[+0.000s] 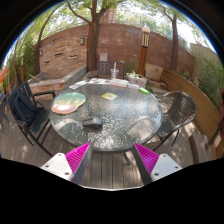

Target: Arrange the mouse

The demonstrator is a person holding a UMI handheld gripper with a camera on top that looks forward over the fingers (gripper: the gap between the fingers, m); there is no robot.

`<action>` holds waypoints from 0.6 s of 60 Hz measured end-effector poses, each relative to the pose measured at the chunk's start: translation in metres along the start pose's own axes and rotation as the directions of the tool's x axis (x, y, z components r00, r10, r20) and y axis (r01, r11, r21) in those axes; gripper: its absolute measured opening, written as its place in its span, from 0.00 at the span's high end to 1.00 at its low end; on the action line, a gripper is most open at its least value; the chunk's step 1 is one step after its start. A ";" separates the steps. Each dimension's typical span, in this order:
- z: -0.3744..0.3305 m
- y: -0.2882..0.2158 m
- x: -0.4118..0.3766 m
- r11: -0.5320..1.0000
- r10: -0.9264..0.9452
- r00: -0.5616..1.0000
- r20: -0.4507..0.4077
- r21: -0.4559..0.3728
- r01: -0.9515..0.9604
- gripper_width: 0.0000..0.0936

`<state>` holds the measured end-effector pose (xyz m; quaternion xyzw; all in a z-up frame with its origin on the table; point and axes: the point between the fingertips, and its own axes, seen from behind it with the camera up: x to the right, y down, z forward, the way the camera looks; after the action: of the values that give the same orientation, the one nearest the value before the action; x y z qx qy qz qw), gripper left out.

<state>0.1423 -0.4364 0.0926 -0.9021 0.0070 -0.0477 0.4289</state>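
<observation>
A small dark mouse lies on the round glass table, toward its near left part. My gripper is open and empty, its two pink pads wide apart. It hangs back from the table, above the wooden deck, with the table's near edge just beyond the fingertips. The mouse lies beyond the fingers, a little left of the middle.
A green round mat lies on the table at the left, a yellow-green pad at the middle far side. Metal chairs stand at the left and right. A potted plant and a brick wall stand behind.
</observation>
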 end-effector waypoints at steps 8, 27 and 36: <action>0.068 -0.008 -0.038 0.999 -0.032 0.999 0.043 0.003 0.032 0.10; 0.179 -0.026 -0.069 0.993 -0.104 0.989 0.110 -0.036 0.108 0.09; 0.210 -0.055 -0.070 0.989 -0.145 0.980 0.134 -0.014 0.148 0.10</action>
<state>0.0901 -0.2361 -0.0021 -0.9063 -0.0872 -0.0192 0.4130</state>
